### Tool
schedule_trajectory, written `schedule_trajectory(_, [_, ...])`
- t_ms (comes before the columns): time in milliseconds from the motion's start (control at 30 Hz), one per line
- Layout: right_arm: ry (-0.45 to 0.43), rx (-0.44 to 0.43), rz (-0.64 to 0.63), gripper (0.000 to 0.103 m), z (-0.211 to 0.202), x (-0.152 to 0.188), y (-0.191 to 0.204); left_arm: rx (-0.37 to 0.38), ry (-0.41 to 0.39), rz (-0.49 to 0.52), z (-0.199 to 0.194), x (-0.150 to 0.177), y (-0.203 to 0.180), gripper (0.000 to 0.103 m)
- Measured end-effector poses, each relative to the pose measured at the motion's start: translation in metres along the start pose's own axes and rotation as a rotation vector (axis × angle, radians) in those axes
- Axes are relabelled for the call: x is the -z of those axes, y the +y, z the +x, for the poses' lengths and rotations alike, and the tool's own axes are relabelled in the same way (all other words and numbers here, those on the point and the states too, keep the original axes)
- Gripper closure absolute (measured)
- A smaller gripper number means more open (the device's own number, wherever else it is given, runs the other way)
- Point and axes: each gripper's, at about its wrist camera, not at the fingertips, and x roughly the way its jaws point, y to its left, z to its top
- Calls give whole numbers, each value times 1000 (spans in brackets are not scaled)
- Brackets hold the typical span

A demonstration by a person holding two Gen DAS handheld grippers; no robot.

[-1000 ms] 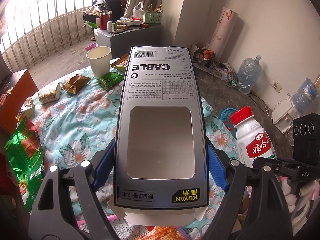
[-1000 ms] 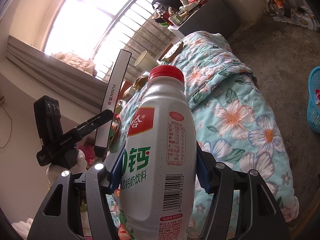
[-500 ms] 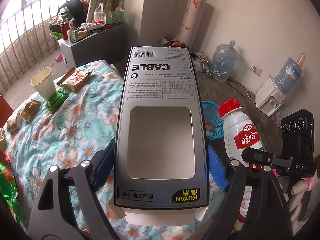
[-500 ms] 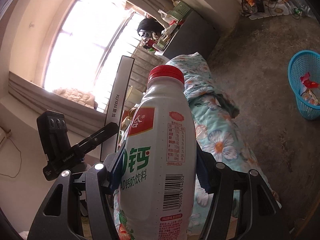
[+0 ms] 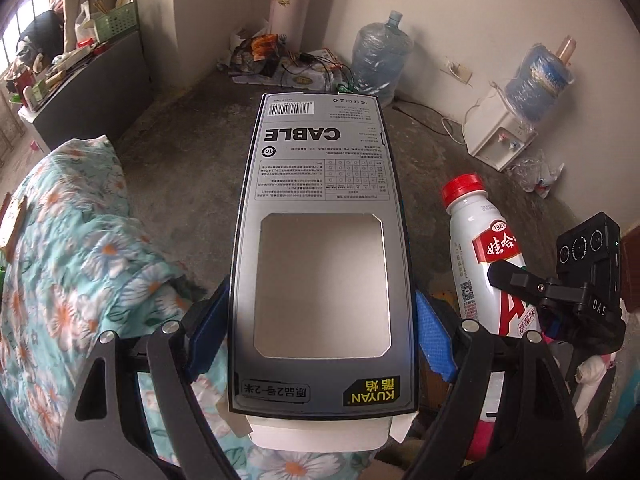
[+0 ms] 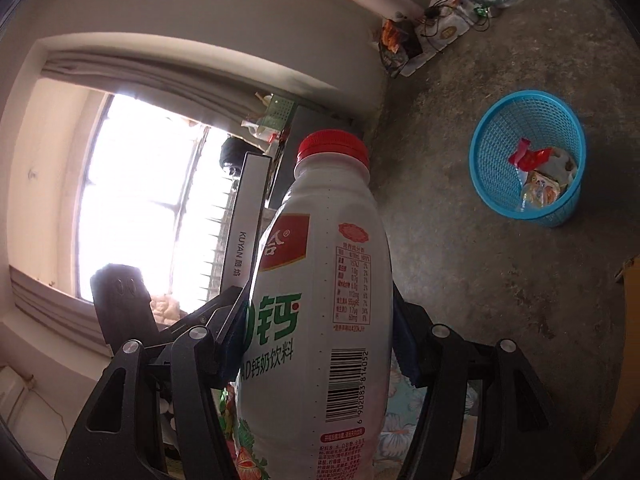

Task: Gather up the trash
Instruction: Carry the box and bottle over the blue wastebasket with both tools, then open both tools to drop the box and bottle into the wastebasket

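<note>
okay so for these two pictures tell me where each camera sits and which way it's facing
Left wrist: on the left gripper, tilted down at the floor and far wall; its fingers clamp the cable box.
Right wrist: on the right gripper, facing floor, window and blue basket; it clamps the milk bottle.
Shared: each view shows the other gripper and both items.

1 cable box point(image 5: 320, 216), 1 white bottle point(image 6: 320, 320) with a red cap, 1 blue basket point(image 6: 496, 152), 2 big water jugs point(image 5: 380, 60), 1 water dispenser point(image 5: 500, 136), 2 hand-held grippers point(image 5: 320, 332).
</note>
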Motion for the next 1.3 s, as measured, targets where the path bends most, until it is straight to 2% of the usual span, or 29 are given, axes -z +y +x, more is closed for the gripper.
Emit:
schedule_trajectory(267, [-57,21,181,43,14,-33,-83,51,145,39,95,-40,-34,25])
schedule_trajectory(467, [-51,24,327,43,43,-58,-149,75,250,39,172,-66,-51,25])
schedule_trajectory(700, [-37,78,496,43,91,-97,-219,99,355,12,254,-96,-60,23])
schedule_trajectory(833, [-81,102,618,36,110,-124,-269,92,371,-80,293,-118,-57,22])
schedule_trajectory(933, [-101,186,663,33,114,-126,-292,103,356,-141,303,-121,-51,22])
schedule_trajectory(967, [-100,186,660,33,114,-123,-294,118,357,-158,303,-119,-50,22])
schedule_trajectory(1033, [-95,204,642,31,115,-117,-295,142,363,-156,302,-115,-51,22])
schedule_trajectory(1100, [-99,220,626,31,115,-110,-297,123,345,-125,296,-113,-54,22])
schedule_trajectory(1167, [-120,193,638,31,114,-105,-301,116,321,-101,285,-113,-57,22])
schedule_trajectory(1233, [-144,78,678,31,117,-102,-305,123,304,-94,272,-113,-57,22])
schedule_trajectory(1300, [-167,46,692,31,119,-105,-304,127,283,-78,256,-113,-58,22])
